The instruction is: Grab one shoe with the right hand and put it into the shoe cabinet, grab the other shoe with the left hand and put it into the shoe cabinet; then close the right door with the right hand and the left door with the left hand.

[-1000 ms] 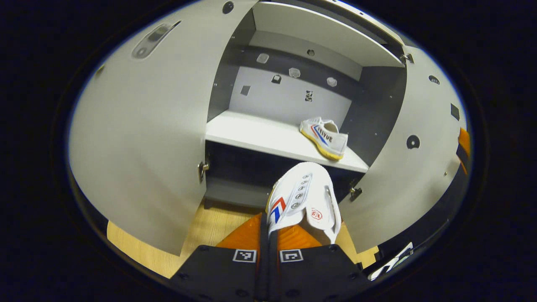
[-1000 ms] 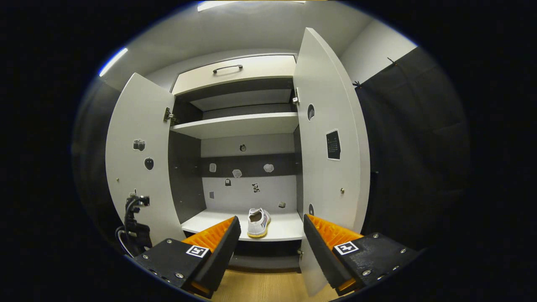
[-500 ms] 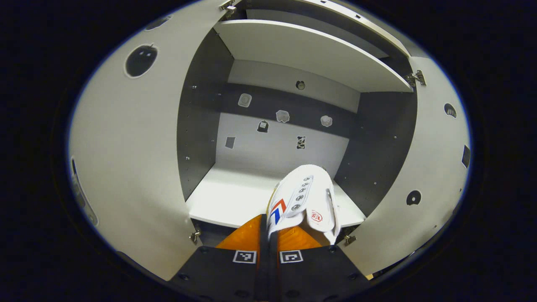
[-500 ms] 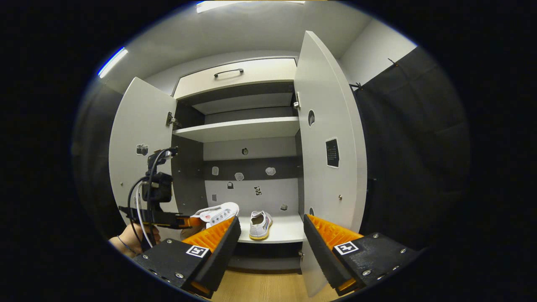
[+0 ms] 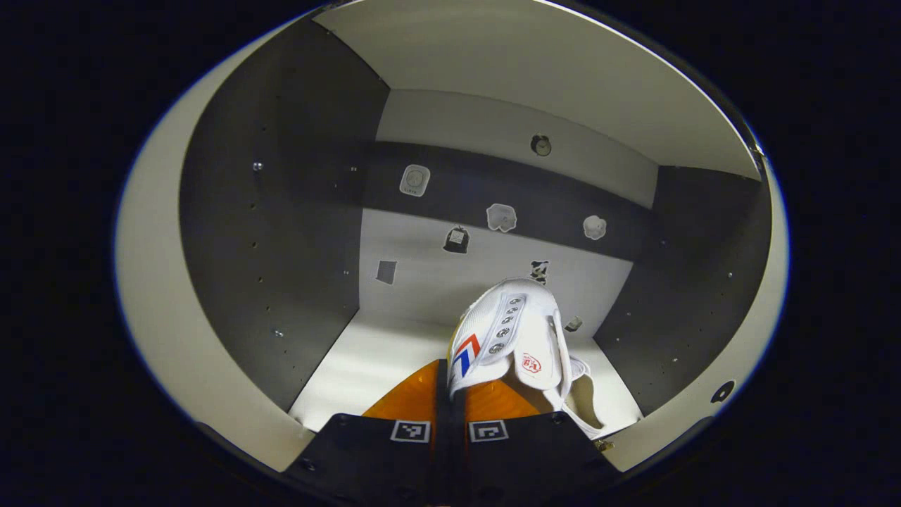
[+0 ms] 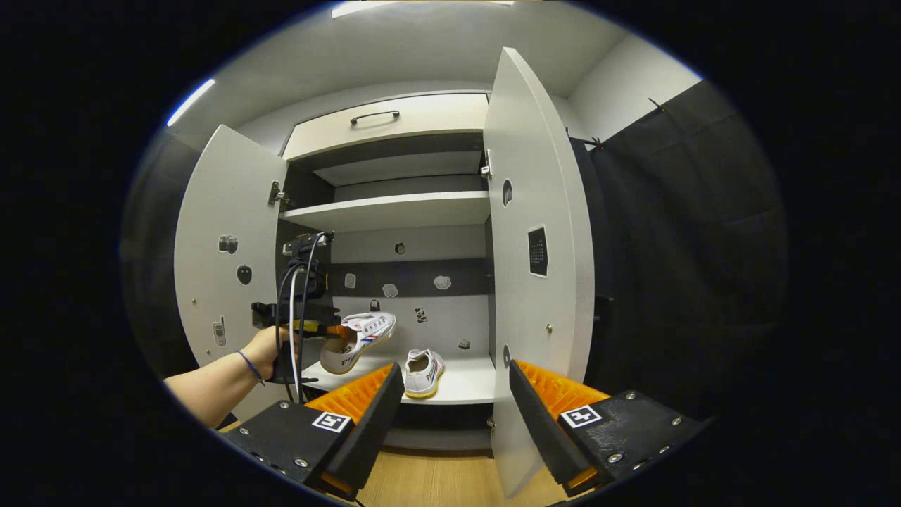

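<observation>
A white shoe with red and blue stripes is clamped by its side wall in my left gripper, which is shut on it, inside the open cabinet above the lower shelf. In the right gripper view the same shoe hangs toe-forward over the shelf's left half, held by the left gripper and a hand. The second white shoe lies on the shelf, heel toward me. My right gripper stands open and empty, back from the cabinet.
Both cabinet doors stand wide open: the left door and the right door. An upper shelf and a drawer with a handle sit above. Wooden floor lies below, and black cloth hangs at the right.
My left gripper has carried its shoe up and forward, from in front of the cabinet into the compartment above the lower shelf. The right gripper has stayed open and nearly still.
</observation>
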Demonstrator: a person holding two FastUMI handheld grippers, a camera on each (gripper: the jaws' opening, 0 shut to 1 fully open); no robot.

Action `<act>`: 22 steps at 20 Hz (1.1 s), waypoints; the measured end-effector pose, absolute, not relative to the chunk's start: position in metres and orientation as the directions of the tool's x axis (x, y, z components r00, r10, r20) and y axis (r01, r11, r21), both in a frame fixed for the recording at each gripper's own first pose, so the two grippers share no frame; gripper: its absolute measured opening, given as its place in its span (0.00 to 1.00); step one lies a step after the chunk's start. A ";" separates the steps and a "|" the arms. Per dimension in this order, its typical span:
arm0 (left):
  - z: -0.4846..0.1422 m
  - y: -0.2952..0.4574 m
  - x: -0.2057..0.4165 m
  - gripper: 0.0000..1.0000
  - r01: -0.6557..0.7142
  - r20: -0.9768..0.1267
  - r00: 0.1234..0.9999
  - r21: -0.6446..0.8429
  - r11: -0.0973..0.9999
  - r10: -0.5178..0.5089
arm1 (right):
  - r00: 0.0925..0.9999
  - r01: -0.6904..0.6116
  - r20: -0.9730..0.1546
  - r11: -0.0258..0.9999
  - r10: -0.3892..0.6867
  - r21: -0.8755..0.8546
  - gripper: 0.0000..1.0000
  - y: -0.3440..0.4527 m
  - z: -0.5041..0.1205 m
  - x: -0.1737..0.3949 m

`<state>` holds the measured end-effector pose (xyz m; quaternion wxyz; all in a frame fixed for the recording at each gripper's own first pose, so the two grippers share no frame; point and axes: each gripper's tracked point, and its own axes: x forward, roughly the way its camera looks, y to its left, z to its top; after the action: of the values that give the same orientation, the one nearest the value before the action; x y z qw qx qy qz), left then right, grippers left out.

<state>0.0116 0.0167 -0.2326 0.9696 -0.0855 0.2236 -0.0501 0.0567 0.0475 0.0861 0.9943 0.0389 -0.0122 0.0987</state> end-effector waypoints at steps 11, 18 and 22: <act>-0.248 0.013 -0.003 0.06 -0.031 -0.598 0.796 -0.185 0.982 -0.088 | 0.982 -0.189 0.011 0.979 0.189 0.077 0.93 0.045 0.071 0.074; -0.249 0.015 -0.009 0.16 0.007 -0.573 0.811 -0.189 0.982 -0.116 | 0.979 -0.205 0.002 0.974 0.206 0.098 0.93 0.047 0.068 0.074; -0.233 0.018 -0.035 0.80 0.063 -0.541 0.830 -0.145 0.987 -0.133 | 0.972 -0.236 0.005 0.965 0.237 0.113 0.93 0.056 0.071 0.066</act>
<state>-0.0348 0.0178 -0.2325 0.9547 -0.0604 0.2868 -0.0514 0.0659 0.0565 0.0707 0.9913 0.0565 0.0042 0.1192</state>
